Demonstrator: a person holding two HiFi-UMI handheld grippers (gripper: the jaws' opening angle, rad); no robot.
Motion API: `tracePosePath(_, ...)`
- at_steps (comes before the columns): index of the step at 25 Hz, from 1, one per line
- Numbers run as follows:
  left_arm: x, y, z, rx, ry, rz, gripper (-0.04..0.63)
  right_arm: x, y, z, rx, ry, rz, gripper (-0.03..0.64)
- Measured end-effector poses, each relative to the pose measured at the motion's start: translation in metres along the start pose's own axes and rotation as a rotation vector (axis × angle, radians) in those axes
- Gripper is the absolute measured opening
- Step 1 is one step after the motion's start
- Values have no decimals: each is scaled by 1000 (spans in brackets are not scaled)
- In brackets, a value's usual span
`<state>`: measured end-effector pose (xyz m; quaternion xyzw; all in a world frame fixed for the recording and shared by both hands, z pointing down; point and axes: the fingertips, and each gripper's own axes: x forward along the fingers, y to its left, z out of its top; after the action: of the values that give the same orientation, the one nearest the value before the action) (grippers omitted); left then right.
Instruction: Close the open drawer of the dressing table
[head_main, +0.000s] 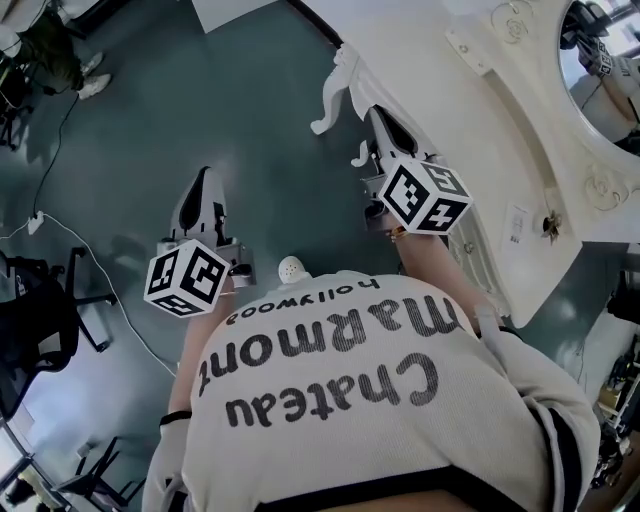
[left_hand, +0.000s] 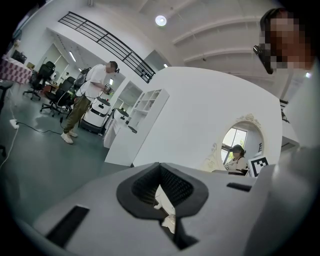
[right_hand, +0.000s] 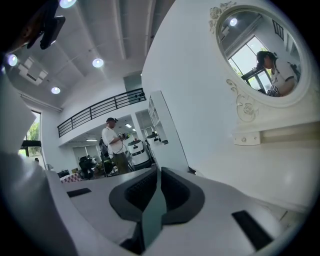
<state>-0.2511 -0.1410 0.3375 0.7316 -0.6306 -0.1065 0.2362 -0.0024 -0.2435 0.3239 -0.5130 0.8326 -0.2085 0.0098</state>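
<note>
The white dressing table (head_main: 470, 120) fills the upper right of the head view, with its oval mirror (head_main: 600, 60) at the back and a carved leg (head_main: 335, 95) at its near corner. A fluted front panel (head_main: 478, 262) shows below the top's edge; I cannot tell from here whether a drawer stands out. My right gripper (head_main: 380, 115) is over the table's front corner, its tips close together with nothing between them (right_hand: 157, 172). To the left, over the floor, my left gripper (head_main: 205, 178) is also closed to a thin slit and empty (left_hand: 160, 169).
A black office chair (head_main: 40, 320) and a white cable (head_main: 95, 275) are on the grey-green floor at the left. A person (left_hand: 95, 90) stands far off by white shelves (left_hand: 147, 105). My own shirt (head_main: 340, 400) hides the ground near me.
</note>
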Motion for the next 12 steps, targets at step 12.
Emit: tracePosePath(12,-26,-41,-39,-20,-5,64,6,-43,-37,-11,-19,45,26,48)
